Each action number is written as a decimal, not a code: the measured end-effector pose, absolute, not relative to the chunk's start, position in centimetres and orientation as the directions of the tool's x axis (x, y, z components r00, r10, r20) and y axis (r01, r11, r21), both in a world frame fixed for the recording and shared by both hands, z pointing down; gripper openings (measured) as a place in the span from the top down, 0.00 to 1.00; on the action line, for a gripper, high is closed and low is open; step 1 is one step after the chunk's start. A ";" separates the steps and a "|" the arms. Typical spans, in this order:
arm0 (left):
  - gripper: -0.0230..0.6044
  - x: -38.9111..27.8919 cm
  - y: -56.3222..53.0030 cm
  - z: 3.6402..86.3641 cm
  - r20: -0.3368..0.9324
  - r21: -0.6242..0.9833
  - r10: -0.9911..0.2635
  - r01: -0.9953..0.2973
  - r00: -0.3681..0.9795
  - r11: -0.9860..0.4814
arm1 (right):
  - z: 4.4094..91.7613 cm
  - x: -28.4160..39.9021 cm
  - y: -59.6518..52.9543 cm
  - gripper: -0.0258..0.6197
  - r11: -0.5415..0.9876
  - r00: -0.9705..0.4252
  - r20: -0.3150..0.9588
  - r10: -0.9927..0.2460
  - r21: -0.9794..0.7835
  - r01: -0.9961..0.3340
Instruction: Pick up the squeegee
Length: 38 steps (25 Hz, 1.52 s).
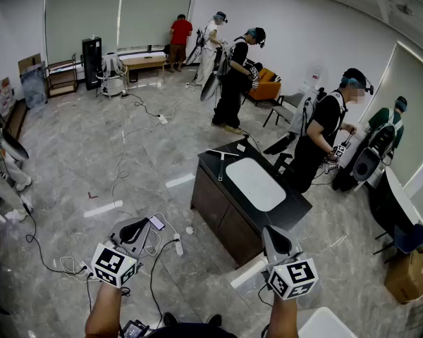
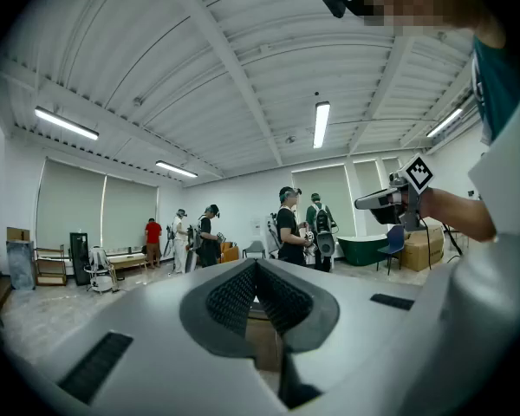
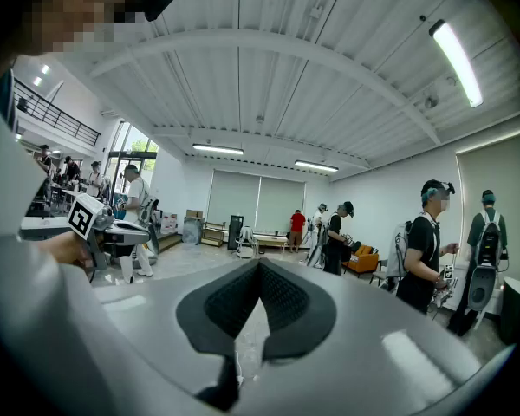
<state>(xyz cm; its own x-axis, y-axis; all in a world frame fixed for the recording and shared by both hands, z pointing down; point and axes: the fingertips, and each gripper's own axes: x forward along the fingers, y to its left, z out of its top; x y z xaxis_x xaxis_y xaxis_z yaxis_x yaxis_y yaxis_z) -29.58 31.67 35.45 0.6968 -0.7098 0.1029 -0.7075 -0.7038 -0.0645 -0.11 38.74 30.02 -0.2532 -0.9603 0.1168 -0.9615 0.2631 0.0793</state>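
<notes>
Squeegee (image 1: 221,165) lies flat on dark table (image 1: 218,210), frame centre; well apart from both grippers. Left gripper (image 1: 132,229), right gripper (image 1: 276,241), lower frame: jaws together, empty. Probably light, stiff handle, soft blade (judgement only); grasp handle mid-length.

1. Holds the left gripper (image 1: 132,229) out in front, close to level, jaws pressed together with nothing between.
2. Holds the right gripper (image 1: 275,238) alongside, likewise near level, jaws closed and empty.
3. Extends the left forearm (image 1: 102,310) and right forearm (image 1: 283,320) forward, well apart.
</notes>
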 end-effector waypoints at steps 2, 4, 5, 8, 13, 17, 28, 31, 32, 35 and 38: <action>0.95 -29.5 31.4 35.6 0.103 -0.062 -0.709 -0.707 0.697 -0.704 | 30.1 -0.2 38.4 0.95 0.266 -0.255 0.119 -0.959 0.080 -0.961; 0.95 -29.5 31.2 35.6 0.102 -0.059 -0.709 -0.707 0.698 -0.705 | 30.2 -0.3 38.2 0.95 0.266 -0.256 0.122 -0.959 0.079 -0.961; 0.95 -29.5 31.2 35.6 0.102 -0.059 -0.709 -0.707 0.698 -0.705 | 30.1 -0.4 38.1 0.95 0.266 -0.255 0.122 -0.959 0.079 -0.961; 0.95 -29.6 31.2 35.5 0.099 -0.059 -0.707 -0.705 0.700 -0.707 | 30.0 -0.8 38.0 0.95 0.265 -0.255 0.120 -0.960 0.081 -0.961; 0.95 -29.2 30.7 35.9 0.100 -0.053 -0.702 -0.700 0.705 -0.712 | 29.9 -0.9 37.3 0.95 0.265 -0.255 0.117 -0.960 0.083 -0.961; 0.95 -28.0 29.7 36.8 0.112 -0.041 -0.700 -0.700 0.706 -0.713 | 30.6 -0.1 35.8 0.95 0.266 -0.256 0.117 -0.959 0.073 -0.961; 0.95 -21.1 24.5 38.0 0.167 -0.058 -0.724 -0.726 0.670 -0.685 | 32.8 6.7 27.5 0.95 0.333 -0.337 0.105 -0.936 -0.050 -0.942; 0.95 -19.2 23.0 38.0 0.170 -0.057 -0.738 -0.741 0.653 -0.669 | 33.5 8.6 25.0 0.95 0.358 -0.363 0.113 -0.925 -0.062 -0.932; 0.95 -18.5 22.5 38.1 0.172 -0.056 -0.742 -0.745 0.649 -0.665 | 33.6 9.4 24.2 0.95 0.363 -0.369 0.113 -0.923 -0.063 -0.929; 0.95 -16.5 21.0 38.9 0.182 -0.050 -0.751 -0.757 0.635 -0.652 | 34.1 11.4 21.8 0.95 0.380 -0.386 0.112 -0.916 -0.066 -0.923; 0.95 -14.7 19.7 39.5 0.185 -0.039 -0.763 -0.771 0.619 -0.635 | 34.8 13.4 19.9 0.95 0.401 -0.406 0.120 -0.906 -0.067 -0.914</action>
<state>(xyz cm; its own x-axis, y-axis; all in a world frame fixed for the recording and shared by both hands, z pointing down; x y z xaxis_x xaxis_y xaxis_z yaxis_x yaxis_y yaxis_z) -14.67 19.75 39.52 0.6193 -0.7631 0.1848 -0.7713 -0.6353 -0.0388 13.36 19.92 34.83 -0.4060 -0.9059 0.1201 -0.9138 0.4007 -0.0670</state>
